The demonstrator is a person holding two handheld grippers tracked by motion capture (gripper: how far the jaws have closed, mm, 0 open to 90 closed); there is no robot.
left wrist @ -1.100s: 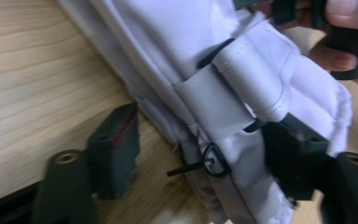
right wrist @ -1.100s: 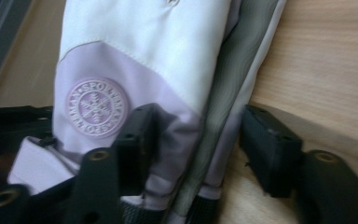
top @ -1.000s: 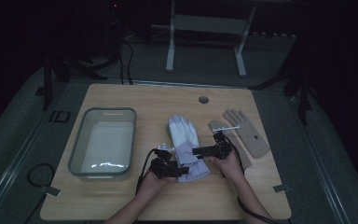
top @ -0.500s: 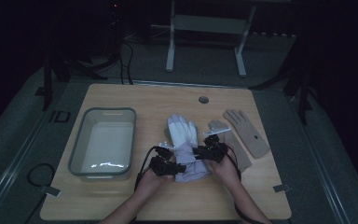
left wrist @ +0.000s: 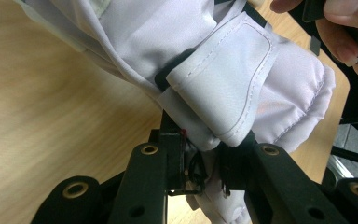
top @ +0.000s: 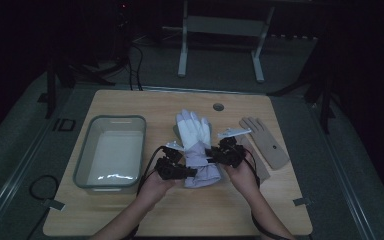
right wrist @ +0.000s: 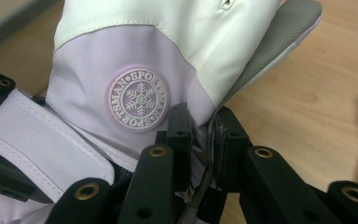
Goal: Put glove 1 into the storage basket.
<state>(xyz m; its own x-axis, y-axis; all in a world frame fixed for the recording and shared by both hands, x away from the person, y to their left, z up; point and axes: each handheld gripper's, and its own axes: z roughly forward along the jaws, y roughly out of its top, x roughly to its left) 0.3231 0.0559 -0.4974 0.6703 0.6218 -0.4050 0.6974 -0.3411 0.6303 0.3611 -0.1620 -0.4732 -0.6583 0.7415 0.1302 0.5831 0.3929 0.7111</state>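
Now we keep both grips firm: left gripper (top: pixel 192 172) and right gripper (top: pixel 211 151) each pinch the padded white-and-lilac ski glove's (top: pixel 196 145) cuff; lift evenly toward the grey plastic bin (top: pixel 86 150) at nine o'clock.

The ski glove (top: pixel 196 150) is smooth, faintly sheeny synthetic cloth, white above and lilac at the padded, stitched cuff, with a raised rubbery round badge (right wrist: pixel 138 97) and a grey textured patch on the palm side. The desk (top: pixel 130 105) is matt light wood with visible grain. The bin (top: pixel 111 150) looks like translucent glossy plastic. The tan glove (top: pixel 265 141) at right looks matt and suede-like.
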